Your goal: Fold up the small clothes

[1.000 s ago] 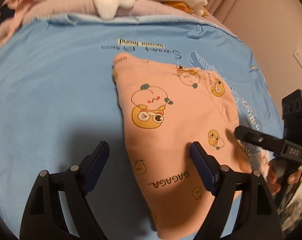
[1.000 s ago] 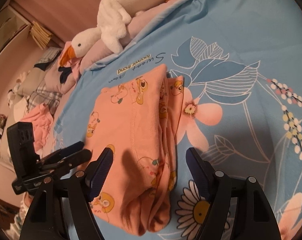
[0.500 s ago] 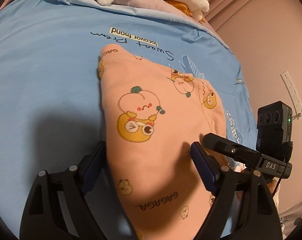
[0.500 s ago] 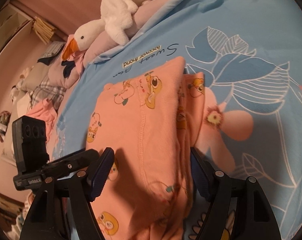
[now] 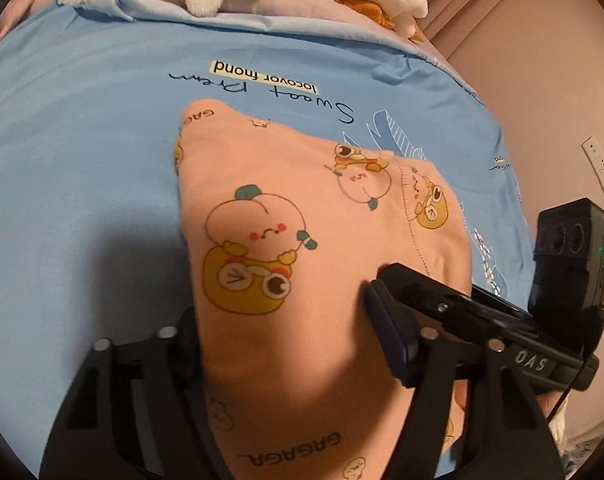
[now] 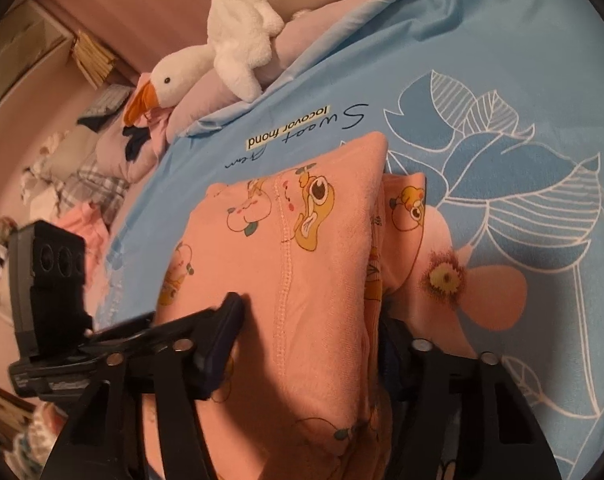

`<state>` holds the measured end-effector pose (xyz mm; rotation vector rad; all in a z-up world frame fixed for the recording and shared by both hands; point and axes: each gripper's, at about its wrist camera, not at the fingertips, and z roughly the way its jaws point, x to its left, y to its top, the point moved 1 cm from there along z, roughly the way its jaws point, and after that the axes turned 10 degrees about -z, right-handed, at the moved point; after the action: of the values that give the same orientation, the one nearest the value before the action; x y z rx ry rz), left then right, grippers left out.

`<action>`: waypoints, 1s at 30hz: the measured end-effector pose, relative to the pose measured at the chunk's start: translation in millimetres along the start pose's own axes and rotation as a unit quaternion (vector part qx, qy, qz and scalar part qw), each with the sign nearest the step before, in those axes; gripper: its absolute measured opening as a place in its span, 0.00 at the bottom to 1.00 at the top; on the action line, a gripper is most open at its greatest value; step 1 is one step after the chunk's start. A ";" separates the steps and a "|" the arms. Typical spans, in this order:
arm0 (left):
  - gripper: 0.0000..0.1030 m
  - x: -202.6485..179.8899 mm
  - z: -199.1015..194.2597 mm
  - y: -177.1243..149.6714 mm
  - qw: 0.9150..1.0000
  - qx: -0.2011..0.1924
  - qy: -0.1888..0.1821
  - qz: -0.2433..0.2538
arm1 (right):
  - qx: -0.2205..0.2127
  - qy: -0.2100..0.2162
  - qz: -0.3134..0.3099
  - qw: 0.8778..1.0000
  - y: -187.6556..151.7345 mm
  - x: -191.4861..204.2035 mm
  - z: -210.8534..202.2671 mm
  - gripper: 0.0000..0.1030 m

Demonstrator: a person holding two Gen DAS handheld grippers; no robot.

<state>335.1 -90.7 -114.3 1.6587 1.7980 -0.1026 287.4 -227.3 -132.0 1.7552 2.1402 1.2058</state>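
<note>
A folded pink garment [image 5: 286,240] printed with cartoon ducks lies on the blue sheet [image 5: 82,168]; it also shows in the right wrist view [image 6: 294,264]. My left gripper [image 5: 290,332] is open, its fingers straddling the garment's near end, the left finger [image 5: 182,340] half under the cloth edge. My right gripper [image 6: 305,344] is open and straddles the same near end from the other side. Each gripper shows in the other's view: the right one in the left wrist view [image 5: 481,312], the left one in the right wrist view [image 6: 102,340].
A white plush goose [image 6: 230,40] lies on lilac bedding [image 6: 206,96] at the far edge of the sheet. Crumpled clothes [image 6: 78,184] sit past the sheet's left side. A wall with a socket strip [image 5: 601,176] is at the right.
Both grippers have moved forward and lower onto the garment, so their open fingers now flank its near end. The two grippers have come closer together.
</note>
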 end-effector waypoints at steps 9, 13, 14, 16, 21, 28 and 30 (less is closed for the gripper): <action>0.25 1.9 -13.5 -8.7 1.000 -0.019 0.019 -0.001 | -0.019 -0.049 -0.045 0.998 3.8 24.9 -12.4 0.28; 0.22 -2.8 -26.5 -15.2 0.999 -0.031 0.015 -0.003 | -0.033 -0.063 -0.071 0.995 6.2 46.2 -22.6 0.27; 0.22 -3.8 -35.2 -18.1 0.999 -0.035 0.010 -0.003 | -0.036 -0.065 -0.077 0.994 6.5 50.4 -25.5 0.26; 0.22 -6.3 -47.9 -23.4 0.999 -0.042 0.009 0.001 | -0.043 -0.069 -0.092 0.993 5.3 62.8 -35.2 0.26; 0.22 -4.1 -92.7 -48.0 0.998 -0.057 0.014 0.007 | -0.050 -0.050 -0.109 0.992 -6.9 93.5 -57.5 0.26; 0.22 6.6 -145.1 -94.5 0.996 -0.076 0.031 0.019 | -0.042 -0.032 -0.146 0.988 -34.4 143.4 -78.1 0.26; 0.22 11.5 -159.5 -109.1 0.996 -0.083 0.033 0.020 | -0.040 -0.022 -0.151 0.988 -44.4 156.2 -83.3 0.26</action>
<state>169.7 -23.3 -39.5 1.5946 1.7704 0.1171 157.6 -132.9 -45.3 1.3509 2.1986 1.1433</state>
